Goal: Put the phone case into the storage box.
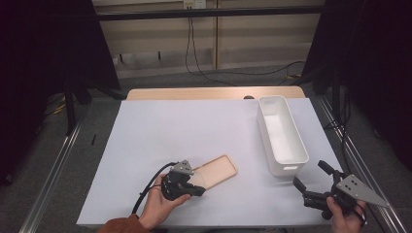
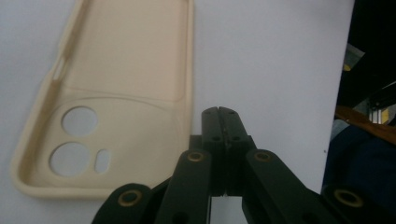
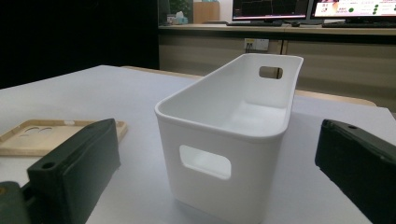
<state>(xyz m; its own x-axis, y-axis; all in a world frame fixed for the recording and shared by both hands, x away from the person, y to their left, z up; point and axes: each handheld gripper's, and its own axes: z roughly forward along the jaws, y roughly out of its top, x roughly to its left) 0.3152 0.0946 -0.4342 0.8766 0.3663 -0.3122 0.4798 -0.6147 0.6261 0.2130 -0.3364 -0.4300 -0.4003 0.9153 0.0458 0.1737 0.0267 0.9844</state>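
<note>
The person's forearms are cut off at the bottom of the high view, so little more than two hands and a rust-coloured sleeve (image 1: 119,225) shows. The left gripper (image 1: 198,190) sits near the front edge of the table (image 1: 160,121), left of the middle, and its body covers the near end of the phone case (image 1: 219,170). Whether its tips touch the case cannot be told from above. In the left gripper view the two black jaws are pressed together with nothing between them, their tips over bare white surface just beside the case's long edge.

The case lies open side up, a shallow beige tray of soft-looking matte material with rounded corners, a raised lip, two round camera holes and a small oval one. Its far end runs out of the left gripper view at the top.

The right gripper (image 1: 311,177) rests at the front right corner, jaws spread wide and empty, pointing at the bin (image 1: 284,162). The bin is a long, smooth white plastic tub with rounded corners, a rolled rim and a slot handle in each short end. It stands along the right edge, empty. In the right gripper view both jaws are blurred and cropped.
</note>
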